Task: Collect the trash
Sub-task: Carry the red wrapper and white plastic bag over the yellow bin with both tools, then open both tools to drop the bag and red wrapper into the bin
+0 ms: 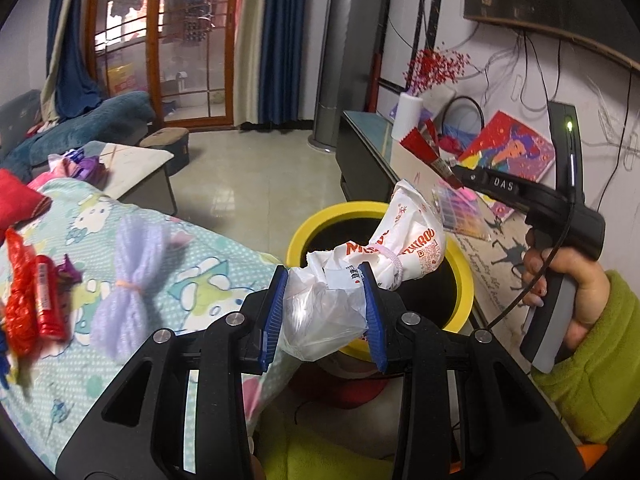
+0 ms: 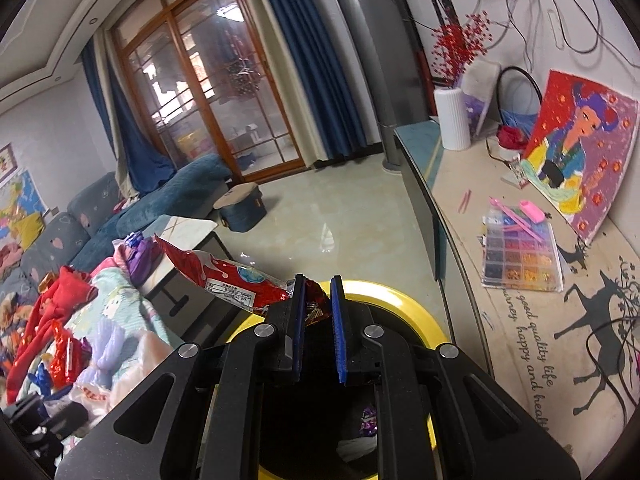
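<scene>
Trash in the left wrist view is a crumpled white plastic bag (image 1: 360, 276) with orange print, pinched at its clear lower part between the blue pads of the left gripper (image 1: 326, 296), whose jaws stand partly apart around it, so that the printed end juts past the tips over the yellow-rimmed bin (image 1: 460, 264). In the right wrist view, the right gripper (image 2: 318, 316) has its jaws nearly together on what seems to be the corner of a red snack wrapper (image 2: 236, 276); the wrapper trails off to the left of the fingers, above the bin's near rim.
</scene>
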Demonstrator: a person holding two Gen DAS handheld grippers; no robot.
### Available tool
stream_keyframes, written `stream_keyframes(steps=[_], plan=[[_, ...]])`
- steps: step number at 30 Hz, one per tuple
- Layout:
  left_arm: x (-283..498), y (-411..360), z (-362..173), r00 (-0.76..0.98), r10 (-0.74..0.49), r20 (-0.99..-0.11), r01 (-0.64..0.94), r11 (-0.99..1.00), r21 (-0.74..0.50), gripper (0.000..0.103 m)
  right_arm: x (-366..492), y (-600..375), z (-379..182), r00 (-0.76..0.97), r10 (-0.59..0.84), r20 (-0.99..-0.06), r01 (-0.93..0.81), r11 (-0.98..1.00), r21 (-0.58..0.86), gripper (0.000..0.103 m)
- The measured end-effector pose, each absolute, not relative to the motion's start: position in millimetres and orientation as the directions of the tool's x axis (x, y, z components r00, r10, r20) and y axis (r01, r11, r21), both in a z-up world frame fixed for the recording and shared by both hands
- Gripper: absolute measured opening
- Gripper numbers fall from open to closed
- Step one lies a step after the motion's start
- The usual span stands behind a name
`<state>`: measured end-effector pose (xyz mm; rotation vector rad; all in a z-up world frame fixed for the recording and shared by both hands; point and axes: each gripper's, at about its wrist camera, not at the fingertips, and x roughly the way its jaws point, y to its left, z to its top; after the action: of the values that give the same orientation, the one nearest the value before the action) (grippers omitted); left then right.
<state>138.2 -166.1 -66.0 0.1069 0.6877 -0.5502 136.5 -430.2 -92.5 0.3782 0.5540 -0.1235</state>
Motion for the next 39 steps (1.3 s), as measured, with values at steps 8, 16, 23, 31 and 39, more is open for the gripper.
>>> stream_keyframes(steps=[8, 16, 23, 31, 39], plan=[[144.0, -190.2, -85.0, 0.61, -0.435, -0.662, 0.547, 0.836, -0.046, 0.029, 139.8, -438.7, -108.2, 0.827, -0.016, -0.562, 0.234, 0.918, 0.319, 0.012], [153.8, -208.3, -104.7, 0.571, -0.431, -0.699, 0.57, 0.821, -0.04, 0.029, 144.1, -443.1, -121.6, 0.81, -0.01, -0.587, 0.242, 0.917, 0.318, 0.012], [161.6, -218.8, -120.4, 0.536, -0.425, -0.729, 0.586, 0.809, -0.041, 0.029, 148.2, -444.1, -133.1, 0.787, -0.011, -0.617, 0.253, 0.918, 0.306, 0.013], [162.7, -233.5, -131.3, 0.511, -0.431, -0.744, 0.615, 0.788, -0.035, 0.03, 153.1, -443.9, -144.8, 0.765, 0.012, -0.644, 0.249, 0.916, 0.314, 0.016], [162.9, -236.4, -130.0, 0.52, -0.438, -0.733, 0.614, 0.788, -0.035, 0.047, 154.3, -444.6, -149.7, 0.752, 0.019, -0.659, 0.257, 0.912, 0.319, 0.02]])
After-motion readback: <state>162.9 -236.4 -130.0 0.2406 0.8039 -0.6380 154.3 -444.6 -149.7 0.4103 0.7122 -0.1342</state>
